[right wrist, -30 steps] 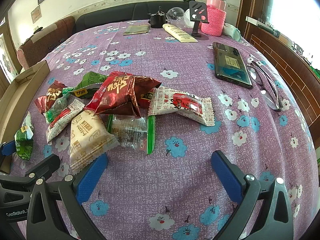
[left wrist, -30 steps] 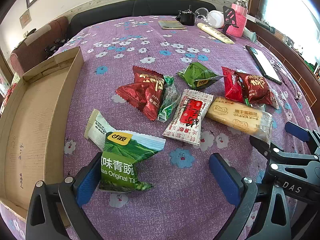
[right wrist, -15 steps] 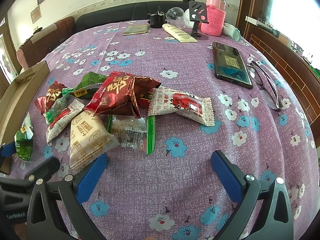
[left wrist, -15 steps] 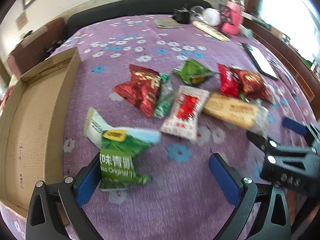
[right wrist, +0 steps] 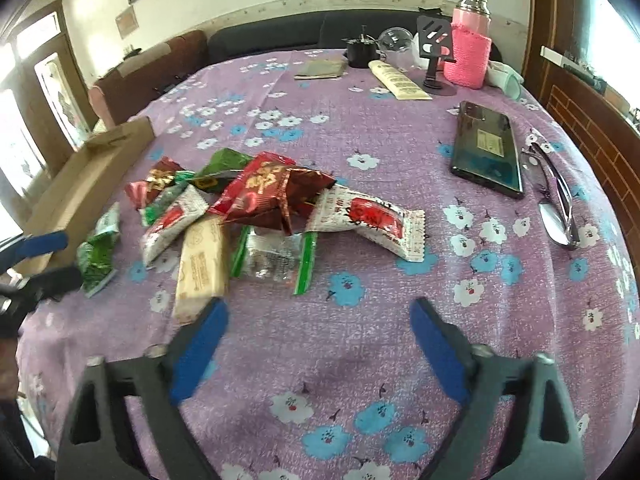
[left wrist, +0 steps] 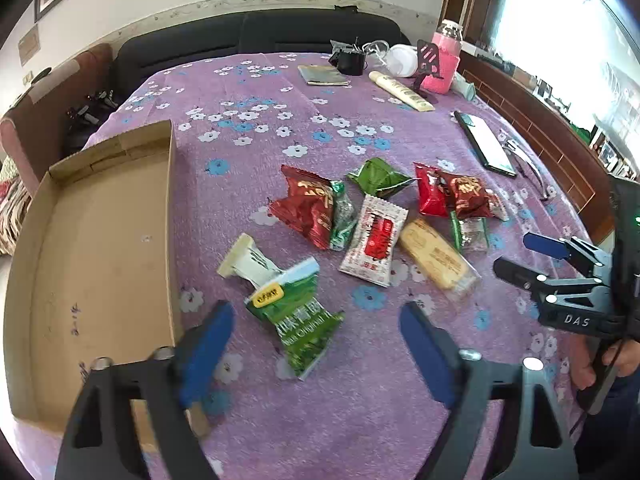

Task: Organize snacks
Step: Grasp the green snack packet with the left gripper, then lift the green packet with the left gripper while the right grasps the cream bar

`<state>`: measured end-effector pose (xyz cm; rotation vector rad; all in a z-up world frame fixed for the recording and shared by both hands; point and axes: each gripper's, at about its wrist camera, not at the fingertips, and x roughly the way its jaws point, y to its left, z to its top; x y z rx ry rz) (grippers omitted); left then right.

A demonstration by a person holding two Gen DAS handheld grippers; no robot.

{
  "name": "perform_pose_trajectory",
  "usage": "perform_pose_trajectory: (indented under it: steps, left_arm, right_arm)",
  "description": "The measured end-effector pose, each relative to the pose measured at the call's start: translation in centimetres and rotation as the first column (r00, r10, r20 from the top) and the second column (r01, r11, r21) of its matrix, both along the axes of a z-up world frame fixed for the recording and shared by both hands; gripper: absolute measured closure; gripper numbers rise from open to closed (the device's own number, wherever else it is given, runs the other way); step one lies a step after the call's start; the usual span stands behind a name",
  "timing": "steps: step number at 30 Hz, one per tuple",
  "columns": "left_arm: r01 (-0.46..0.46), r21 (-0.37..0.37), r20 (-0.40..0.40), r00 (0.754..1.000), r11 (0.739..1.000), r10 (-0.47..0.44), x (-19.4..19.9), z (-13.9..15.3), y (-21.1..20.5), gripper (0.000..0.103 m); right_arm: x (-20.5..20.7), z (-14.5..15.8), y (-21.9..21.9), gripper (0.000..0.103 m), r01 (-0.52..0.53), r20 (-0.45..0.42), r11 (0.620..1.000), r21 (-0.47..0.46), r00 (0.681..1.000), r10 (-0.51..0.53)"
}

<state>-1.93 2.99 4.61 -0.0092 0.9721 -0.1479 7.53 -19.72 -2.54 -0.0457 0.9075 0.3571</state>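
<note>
Blue-padded and spread apart, the jaws of my left gripper have just been narrowing, yet nothing is gripped: the green snack pack lies flat on the tabletop between and just ahead of the pads, untouched. That gripper tilts steeply down at the cloth. My right gripper is likewise angled down with its jaws released, just narrowed too, and only bare purple flowered cloth between them; the beige biscuit pack ends just beside its left pad. In the left view I see the right gripper side-on at the right edge, with the hand gripping its handle.

To my left the open cardboard box sits along the tabletop's edge, its near wall just beside the green pack. Farther on, the snacks cluster mid-table: a white-and-red sachet, a red pack, a small green pack, two more red packs and a clear green-edged wrapper. Right of the pile the cloth is open up to a dark phone and glasses. A pink-sleeved bottle stands at the far edge.
</note>
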Motion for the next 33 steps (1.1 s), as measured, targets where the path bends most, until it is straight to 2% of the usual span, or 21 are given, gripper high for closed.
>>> perform_pose_trajectory:
  steps: [1,4,6,7,11,13,14,17,20,23,26,28,30,33]
  left_arm:
    - [0.011,0.006,-0.011,1.0,1.0,-0.011,0.3,-0.2,0.1,0.022]
    - [0.014,0.017,-0.03,0.999,1.0,-0.013,0.5,-0.7,0.1,0.023]
    - [0.001,0.015,-0.04,0.999,1.0,0.0,0.8,-1.2,0.1,0.039]
    - [-0.014,0.021,-0.045,0.999,1.0,0.015,1.1,-1.4,0.1,0.04]
    - [-0.034,0.019,-0.085,0.996,0.999,0.036,2.1,-2.8,0.0,0.041]
    - [-0.026,0.054,-0.074,0.997,0.998,0.03,2.1,-3.3,-0.8,0.042]
    - [-0.03,0.054,-0.065,0.997,0.998,0.034,2.0,-3.4,-1.0,0.046]
    - [-0.034,0.063,-0.033,0.999,0.997,0.036,1.4,-3.4,-1.8,0.071]
    - [-0.033,0.057,-0.021,0.999,0.998,0.034,0.8,-3.2,-1.8,0.072]
    - [-0.026,0.007,-0.009,1.0,1.0,0.026,-0.2,-3.2,-1.4,0.072]
    - [-0.01,0.03,0.045,0.999,0.999,0.009,-1.4,-3.1,-1.6,0.072]
    - [-0.006,0.033,0.052,0.999,0.999,0.004,-1.6,-3.1,-1.7,0.072]
    - [0.002,0.028,0.067,0.998,1.0,-0.004,-1.8,-3.0,-1.7,0.072]
    - [0.003,0.009,0.072,0.997,1.0,-0.003,-1.7,-3.0,-1.4,0.072]
  right_arm:
    - [-0.1,0.2,-0.1,0.029,-0.006,0.007,1.0,0.013,1.0,0.006]
    - [-0.3,0.9,-0.1,0.03,-0.018,0.033,0.999,0.049,0.999,0.016]
    - [-0.6,1.5,0.0,0.035,-0.032,0.06,0.997,0.072,0.998,0.028]
    - [-0.9,1.9,0.0,0.038,-0.041,0.076,0.996,0.08,0.997,0.035]
    - [-1.3,2.5,0.1,0.04,-0.061,0.106,0.992,0.108,0.993,0.05]
    - [-1.5,2.5,0.2,0.044,-0.078,0.115,0.989,0.128,0.991,0.063]
    - [-1.6,2.5,0.2,0.048,-0.089,0.117,0.986,0.138,0.99,0.073]
    - [-1.7,2.5,0.4,0.051,-0.123,0.127,0.979,0.165,0.987,0.103]
    - [-1.9,2.6,0.7,0.056,-0.147,0.143,0.974,0.17,0.982,0.123]
    - [-2.1,2.7,1.1,0.058,-0.179,0.153,0.969,0.17,0.976,0.153]
    - [-2.1,2.3,1.7,0.059,-0.216,0.143,0.962,0.166,0.971,0.194]
    - [-2.3,2.1,2.4,0.061,-0.233,0.138,0.962,0.142,0.967,0.214]
    - [-2.6,2.1,3.1,0.063,-0.24,0.124,0.963,0.123,0.966,0.226]
    - [-2.5,2.1,4.5,0.064,-0.23,0.058,0.969,0.088,0.972,0.226]
